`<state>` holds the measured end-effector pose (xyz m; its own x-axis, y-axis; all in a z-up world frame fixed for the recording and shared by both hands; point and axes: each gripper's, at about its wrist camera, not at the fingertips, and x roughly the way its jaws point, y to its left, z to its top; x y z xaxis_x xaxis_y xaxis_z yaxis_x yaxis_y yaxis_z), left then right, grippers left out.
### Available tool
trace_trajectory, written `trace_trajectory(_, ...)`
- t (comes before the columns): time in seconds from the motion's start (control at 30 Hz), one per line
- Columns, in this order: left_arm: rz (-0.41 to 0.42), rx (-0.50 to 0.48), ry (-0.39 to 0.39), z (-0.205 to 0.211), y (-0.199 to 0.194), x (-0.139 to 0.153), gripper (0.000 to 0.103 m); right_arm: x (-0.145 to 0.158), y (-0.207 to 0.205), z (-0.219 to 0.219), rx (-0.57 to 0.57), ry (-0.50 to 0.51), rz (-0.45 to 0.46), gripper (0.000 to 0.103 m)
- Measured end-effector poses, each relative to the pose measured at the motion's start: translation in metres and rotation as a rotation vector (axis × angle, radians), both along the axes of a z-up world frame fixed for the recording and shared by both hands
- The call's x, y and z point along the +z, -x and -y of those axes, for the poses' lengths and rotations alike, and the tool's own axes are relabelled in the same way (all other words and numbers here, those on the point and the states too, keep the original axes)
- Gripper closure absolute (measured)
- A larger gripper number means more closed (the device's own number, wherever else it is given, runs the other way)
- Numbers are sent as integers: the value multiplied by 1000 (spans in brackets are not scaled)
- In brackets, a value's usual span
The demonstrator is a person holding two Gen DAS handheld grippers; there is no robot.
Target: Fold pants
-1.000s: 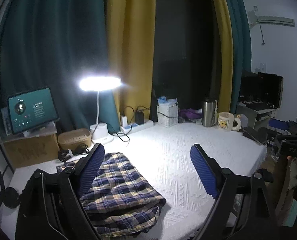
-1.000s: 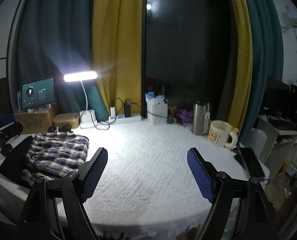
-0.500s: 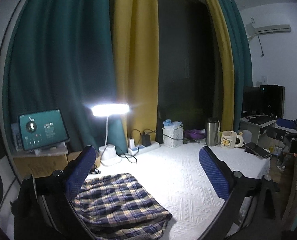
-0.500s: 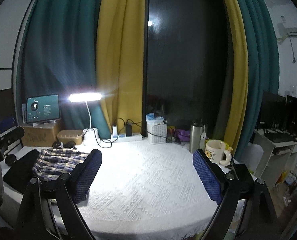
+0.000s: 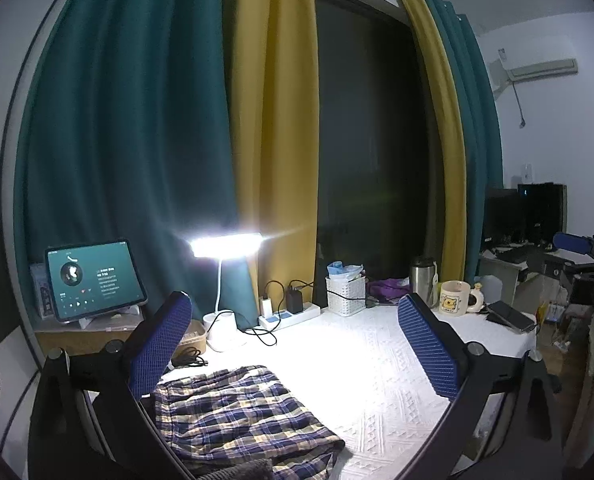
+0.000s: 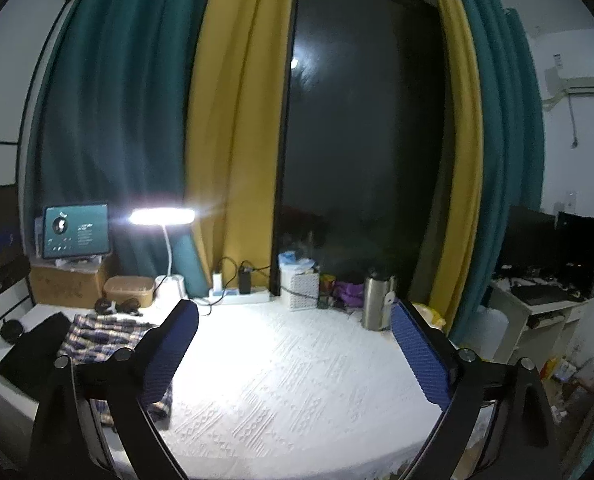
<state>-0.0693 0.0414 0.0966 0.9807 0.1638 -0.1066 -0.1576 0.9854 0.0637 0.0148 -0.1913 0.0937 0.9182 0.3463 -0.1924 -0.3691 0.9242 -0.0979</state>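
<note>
Both my grippers have lifted clear: left gripper (image 5: 293, 344) wide, empty; right gripper (image 6: 295, 352) opening, empty. Pants (image 5: 233, 412) lie folded below-left; task looks complete.

- Lit white desk lamp (image 5: 225, 245), far left of the white textured tablecloth (image 5: 377, 364).
- Glowing tablet (image 5: 93, 278) on cardboard box, far left.
- Cream cartoon mug (image 5: 454, 298) beside steel flask (image 5: 423, 280), far right.

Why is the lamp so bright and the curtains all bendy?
Left wrist view: the desk lamp glares white with streaks, and the fisheye lens bows the curtains. Right wrist view: same glare, a light spot reflects in the dark window.
</note>
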Motion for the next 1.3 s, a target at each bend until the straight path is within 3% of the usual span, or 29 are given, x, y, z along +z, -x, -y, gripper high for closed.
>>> trace_trajectory(0.23,44,23,28,-16,9,9,1,15,7,-5,-57,-13,14,0)
trace_trajectory(0.6,103,36,41,-27,24,21,1,34,22,-7,-48,-51,78,0)
trace_trajectory(1.3,47,65,61,-34,17,7,1,21,9,-19,-53,-7,41,0)
